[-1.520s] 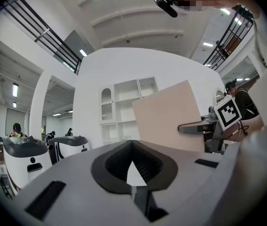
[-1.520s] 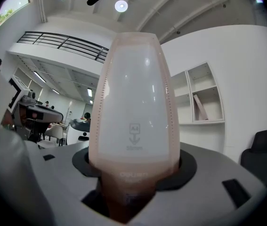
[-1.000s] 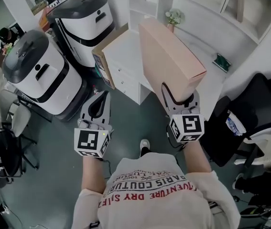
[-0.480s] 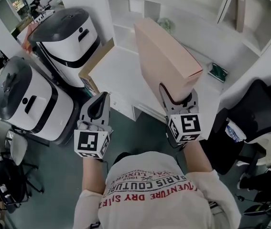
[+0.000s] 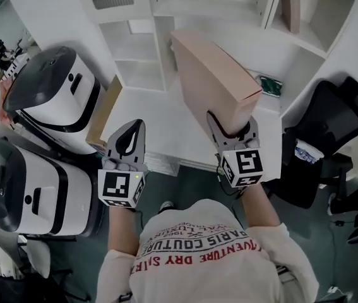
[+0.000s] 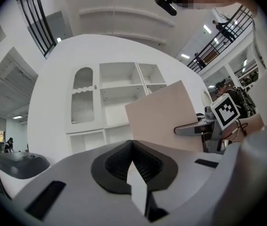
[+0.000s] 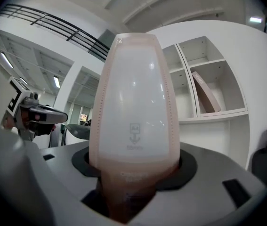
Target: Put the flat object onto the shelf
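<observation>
A flat pink box [image 5: 211,77] stands on edge in my right gripper [image 5: 232,121], whose jaws are shut on its lower end. In the right gripper view the box [image 7: 133,102] fills the middle, with a pale front face. It is held up over a white counter [image 5: 166,122], in front of the white shelf unit [image 5: 226,8]. One shelf compartment [image 7: 218,86] holds another pink flat box [image 5: 290,5] that leans upright. My left gripper [image 5: 136,126] hangs level beside the right, shut and empty, its pads [image 6: 132,147] pressed together.
Two large white and black machines [image 5: 52,96] [image 5: 21,191] stand at the left. A brown board [image 5: 103,109] leans beside the counter. A black office chair [image 5: 330,134] is at the right. A small green item [image 5: 268,84] lies on the counter near the wall.
The shelf unit and counter have come nearer and lower in the head view, and the two machines have slid to the lower left. Both grippers and the box hold the same pose.
</observation>
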### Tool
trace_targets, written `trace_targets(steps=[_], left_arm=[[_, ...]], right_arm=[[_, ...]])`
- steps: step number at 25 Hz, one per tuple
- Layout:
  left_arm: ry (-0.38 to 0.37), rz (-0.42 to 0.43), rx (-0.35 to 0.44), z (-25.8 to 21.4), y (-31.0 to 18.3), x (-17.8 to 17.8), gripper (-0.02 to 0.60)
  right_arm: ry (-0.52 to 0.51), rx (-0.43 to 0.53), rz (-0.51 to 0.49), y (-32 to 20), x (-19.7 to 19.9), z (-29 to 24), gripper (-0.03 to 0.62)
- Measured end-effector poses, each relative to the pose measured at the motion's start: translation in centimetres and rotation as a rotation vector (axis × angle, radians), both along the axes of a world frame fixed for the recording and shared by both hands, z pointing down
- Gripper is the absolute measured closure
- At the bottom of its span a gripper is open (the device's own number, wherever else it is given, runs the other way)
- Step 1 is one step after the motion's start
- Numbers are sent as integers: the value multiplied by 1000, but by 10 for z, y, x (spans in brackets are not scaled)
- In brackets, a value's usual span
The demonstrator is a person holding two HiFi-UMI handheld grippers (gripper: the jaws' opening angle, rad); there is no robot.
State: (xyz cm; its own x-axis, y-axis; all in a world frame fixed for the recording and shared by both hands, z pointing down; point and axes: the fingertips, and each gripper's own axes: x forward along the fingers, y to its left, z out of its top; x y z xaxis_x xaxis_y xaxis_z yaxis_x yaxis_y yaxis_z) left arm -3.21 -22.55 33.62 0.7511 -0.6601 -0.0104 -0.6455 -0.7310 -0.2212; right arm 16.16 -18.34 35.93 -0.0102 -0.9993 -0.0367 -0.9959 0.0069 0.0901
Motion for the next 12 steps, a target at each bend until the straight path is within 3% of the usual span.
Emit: trace_targets(steps=[7,12], left_arm=[[15,163,4,-12,-53,6,571],[36,261,14,-19,-75,-2,571]], right_arm=[[60,-22,171,-23,4,-19,298],[277,-88,298,-47,-1,-56,298]])
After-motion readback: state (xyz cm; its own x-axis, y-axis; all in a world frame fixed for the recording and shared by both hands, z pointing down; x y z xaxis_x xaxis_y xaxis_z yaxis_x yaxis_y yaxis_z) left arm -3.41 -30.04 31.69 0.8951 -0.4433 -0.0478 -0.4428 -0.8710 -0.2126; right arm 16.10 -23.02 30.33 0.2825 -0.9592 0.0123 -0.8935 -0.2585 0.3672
